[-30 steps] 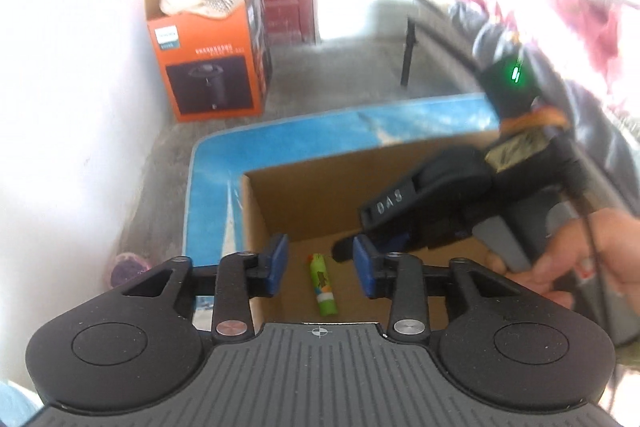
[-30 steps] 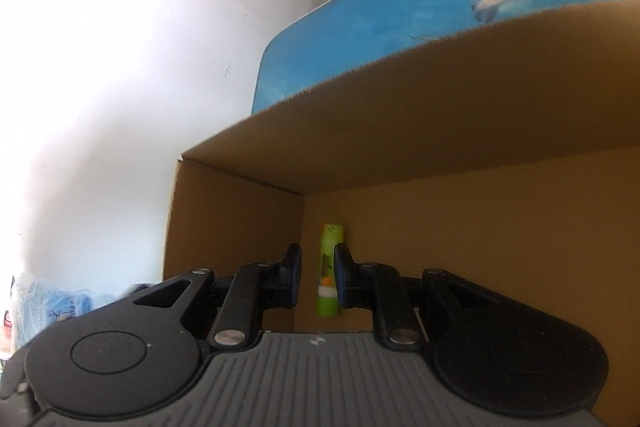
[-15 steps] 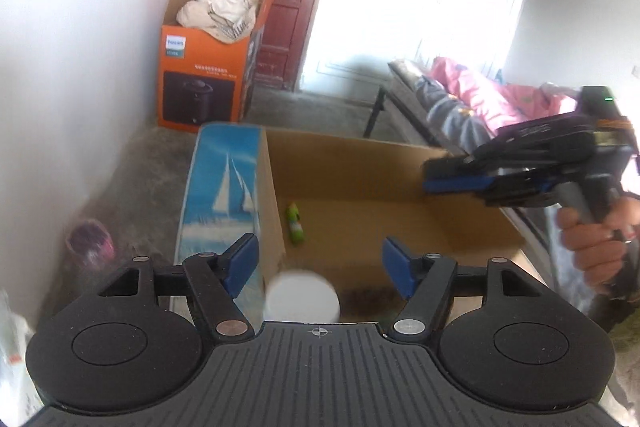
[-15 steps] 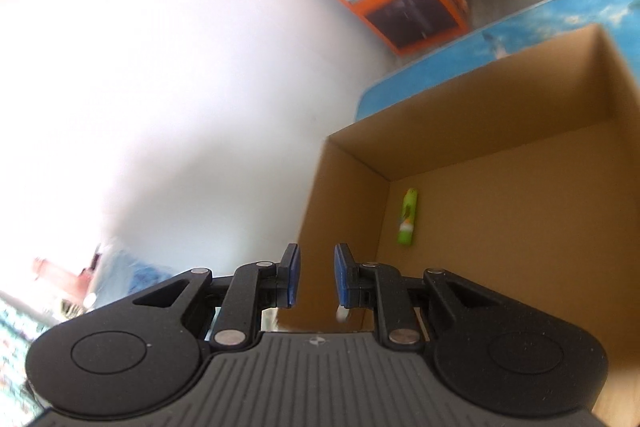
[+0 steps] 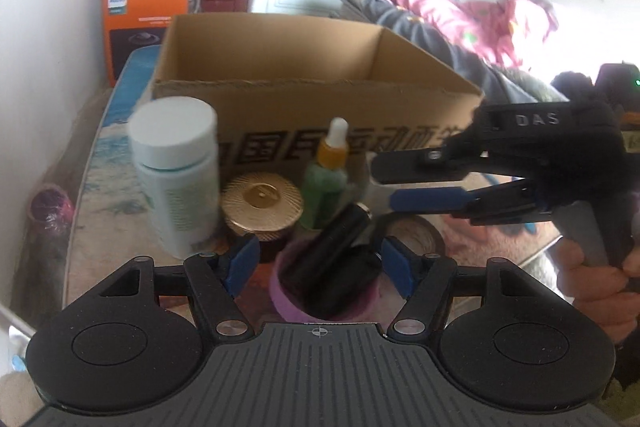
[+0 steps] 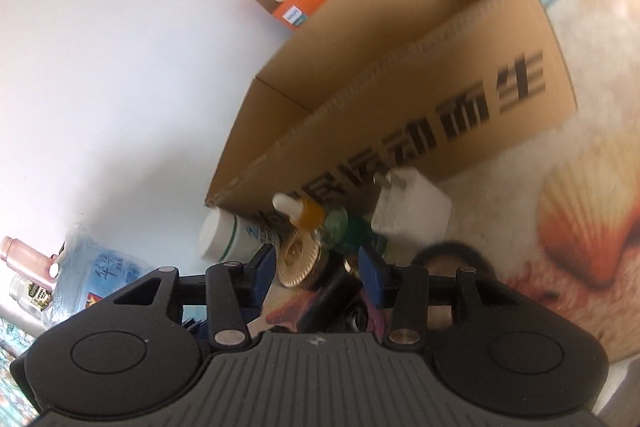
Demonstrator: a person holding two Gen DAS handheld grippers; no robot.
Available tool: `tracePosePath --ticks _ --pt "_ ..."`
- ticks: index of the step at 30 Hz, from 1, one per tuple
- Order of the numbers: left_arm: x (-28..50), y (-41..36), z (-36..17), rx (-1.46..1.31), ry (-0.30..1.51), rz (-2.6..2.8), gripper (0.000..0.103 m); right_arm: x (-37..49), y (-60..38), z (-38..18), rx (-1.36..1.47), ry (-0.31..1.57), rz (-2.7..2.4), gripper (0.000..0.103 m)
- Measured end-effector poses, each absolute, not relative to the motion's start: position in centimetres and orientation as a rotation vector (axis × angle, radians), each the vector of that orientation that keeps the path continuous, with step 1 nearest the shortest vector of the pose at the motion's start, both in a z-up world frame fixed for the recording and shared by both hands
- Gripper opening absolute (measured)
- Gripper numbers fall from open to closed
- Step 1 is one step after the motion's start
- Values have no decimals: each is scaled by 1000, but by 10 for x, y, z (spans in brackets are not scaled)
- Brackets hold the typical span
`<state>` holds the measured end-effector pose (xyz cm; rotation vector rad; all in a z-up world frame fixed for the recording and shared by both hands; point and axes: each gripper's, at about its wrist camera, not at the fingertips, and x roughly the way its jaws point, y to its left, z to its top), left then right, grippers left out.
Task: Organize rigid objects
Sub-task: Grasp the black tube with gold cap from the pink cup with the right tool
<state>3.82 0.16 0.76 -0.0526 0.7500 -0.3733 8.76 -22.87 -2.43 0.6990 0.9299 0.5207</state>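
Cluster of small items stands on the printed tabletop (image 5: 96, 187) just in front of the near wall of an open cardboard box (image 5: 304, 75). From the left wrist view, left to right: white-capped pale bottle (image 5: 176, 171), upright; gold-lidded jar (image 5: 262, 205) touching or just beside it; green dropper bottle (image 5: 326, 175) with an orange collar and white tip, upright, close against the box wall; a roll of dark tape (image 5: 414, 233) lying flat farther right. Nearest the camera, a purple cup (image 5: 320, 291) with a black cylinder (image 5: 340, 251) leaning out of it, tilted up and to the right. Left gripper (image 5: 320, 263) hangs over the cup, jaws apart, nothing pressed between the blue pads; the cup and cylinder sit in the gap beyond them. Right gripper (image 5: 400, 183), held in a hand (image 5: 596, 279) at the right edge, reaches in above the tape, its jaws opening, nothing between them. Right wrist view: right gripper (image 6: 318, 269) looks down at the jar, dropper and cylinder; a white plug adapter (image 6: 412, 211) rests against the box front, right of the dropper. Picture is blurred; box interior not visible. Orange carton (image 5: 148, 15) holding crumpled cloth stands far left by the wall.
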Motion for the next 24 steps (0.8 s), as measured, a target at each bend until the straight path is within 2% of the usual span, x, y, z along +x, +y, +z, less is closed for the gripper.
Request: tracePosePath --ticks 4,7,11,16,21,24 --pt "41 -8 -3 -10 750 -372 63 91 -225 -36 689 928 486 48" --pt "42 -13 -10 3 759 -371 54 95 -225 -48 713 931 481 48" --pt "40 -18 -15 41 745 -366 48 97 -224 -58 737 942 483 48" --pt "40 -20 -14 57 737 -373 46 93 -229 -65 762 933 504 40" --pt "40 -23 -13 71 729 -370 46 90 -228 -63 746 913 529 24" --pt "41 -25 -13 78 727 -366 45 89 -221 -58 727 890 549 21"
